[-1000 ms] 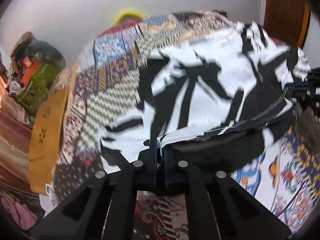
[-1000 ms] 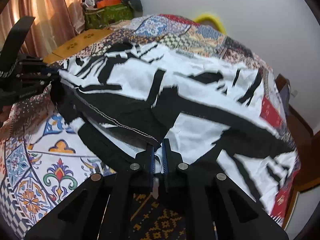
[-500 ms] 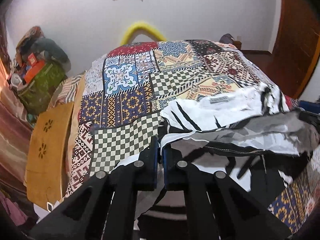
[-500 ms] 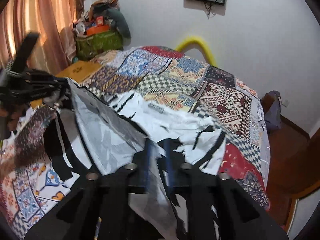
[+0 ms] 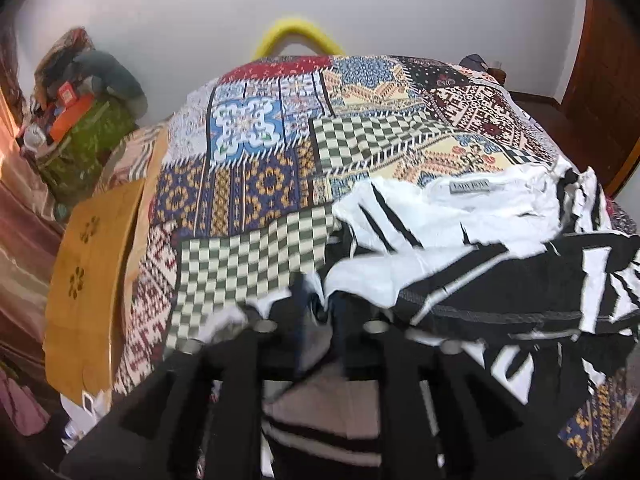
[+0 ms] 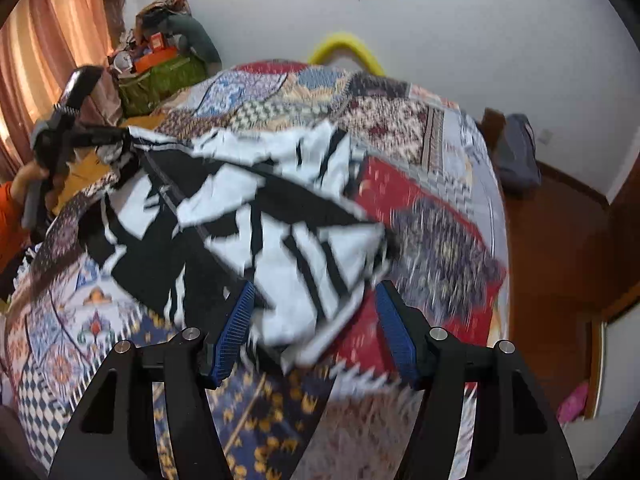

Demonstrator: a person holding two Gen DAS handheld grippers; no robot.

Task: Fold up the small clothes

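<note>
While the right gripper [image 6: 316, 332] is spread wide, with nothing pinched between its blue pads [image 6: 236, 324], a loose corner of the black-and-white garment [image 6: 256, 220] is seen lying between and just ahead of them, blurred. The left gripper [image 5: 320, 316] is seen with its jaws nearly together over a bunch of the same cloth; in the right wrist view a corner of the garment is drawn taut toward it, so a grip is judged likely, to keep one edge anchored while the folded layer is set down. The garment is spread across the near half of the patchwork bedspread [image 5: 248, 184], with a white labelled part [image 5: 472, 188] turned up. Beyond it, bare quilt is offered up to the yellow hoop [image 5: 296, 32]. Toward the right, the bed's edge [image 6: 496, 208] is met close beside the cloth, so less room is left there.
</note>
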